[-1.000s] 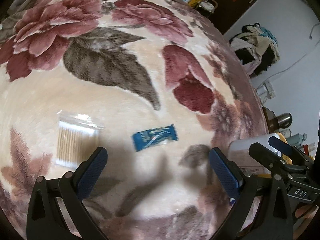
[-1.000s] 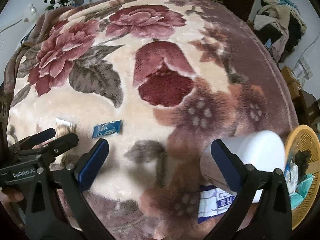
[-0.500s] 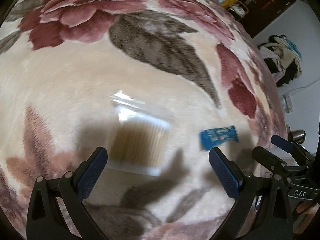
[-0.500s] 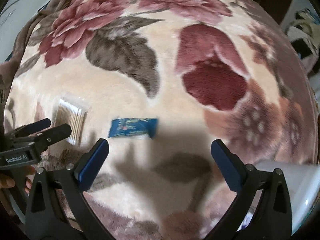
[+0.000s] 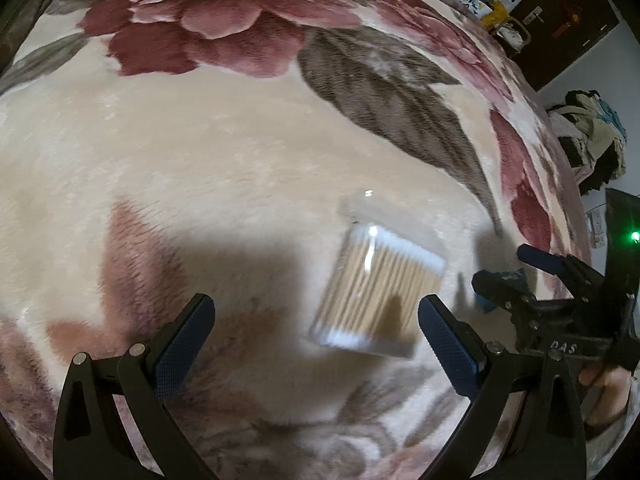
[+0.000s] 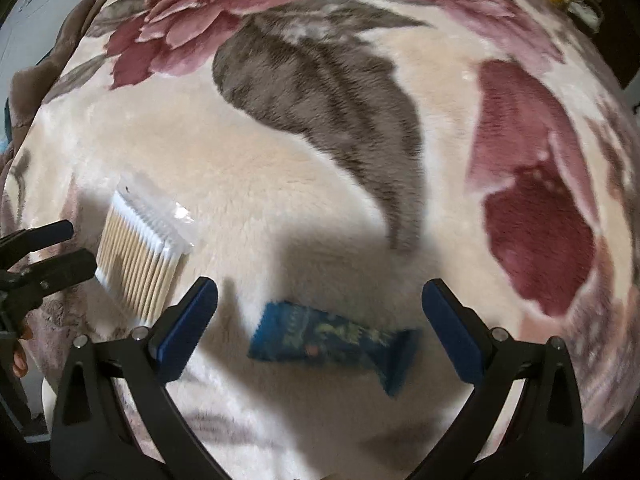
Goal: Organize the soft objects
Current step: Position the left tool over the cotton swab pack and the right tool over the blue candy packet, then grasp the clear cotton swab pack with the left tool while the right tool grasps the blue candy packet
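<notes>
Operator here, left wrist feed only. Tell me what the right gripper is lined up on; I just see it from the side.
Observer: The right gripper is open, with the blue packet lying between its fingers on the blanket.
Operator: Report the packet's angle.
Observer: It lies crosswise to the fingers, its crimped end toward the right finger.
Operator: Say how my left gripper looks from there.
Observer: The left gripper is open, its tips at the cotton swab bag's left edge.
</notes>
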`<state>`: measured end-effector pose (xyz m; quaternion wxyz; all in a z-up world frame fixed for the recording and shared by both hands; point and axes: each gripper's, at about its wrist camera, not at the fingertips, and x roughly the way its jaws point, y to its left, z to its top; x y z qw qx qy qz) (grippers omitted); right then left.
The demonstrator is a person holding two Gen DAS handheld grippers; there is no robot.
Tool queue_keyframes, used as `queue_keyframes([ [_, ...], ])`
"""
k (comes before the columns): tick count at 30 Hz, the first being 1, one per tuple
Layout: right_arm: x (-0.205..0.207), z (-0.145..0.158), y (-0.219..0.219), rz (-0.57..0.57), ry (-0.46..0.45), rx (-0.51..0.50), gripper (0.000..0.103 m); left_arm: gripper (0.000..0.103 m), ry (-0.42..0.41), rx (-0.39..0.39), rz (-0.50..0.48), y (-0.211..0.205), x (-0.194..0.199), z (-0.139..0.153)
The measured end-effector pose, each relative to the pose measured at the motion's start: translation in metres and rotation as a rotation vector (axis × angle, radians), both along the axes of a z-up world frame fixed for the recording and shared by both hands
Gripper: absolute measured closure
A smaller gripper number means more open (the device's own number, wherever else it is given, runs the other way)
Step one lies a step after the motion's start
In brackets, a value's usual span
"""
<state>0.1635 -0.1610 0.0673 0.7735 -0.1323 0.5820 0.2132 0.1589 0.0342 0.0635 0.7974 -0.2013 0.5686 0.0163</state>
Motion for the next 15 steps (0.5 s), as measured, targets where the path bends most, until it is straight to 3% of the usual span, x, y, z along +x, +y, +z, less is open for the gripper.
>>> queue_keyframes([
  [11, -0.049, -0.001, 0.007, 0.167, 0.159, 0.127, 0.0, 0.001, 0.015, -0.01, -0.025, -0.013, -0.004, -0.008],
  [15, -0.06, 0.003, 0.007, 0.197, 0.136, 0.111, 0.0, 0.001, 0.014, -0.009, -0.037, -0.019, -0.005, -0.007],
])
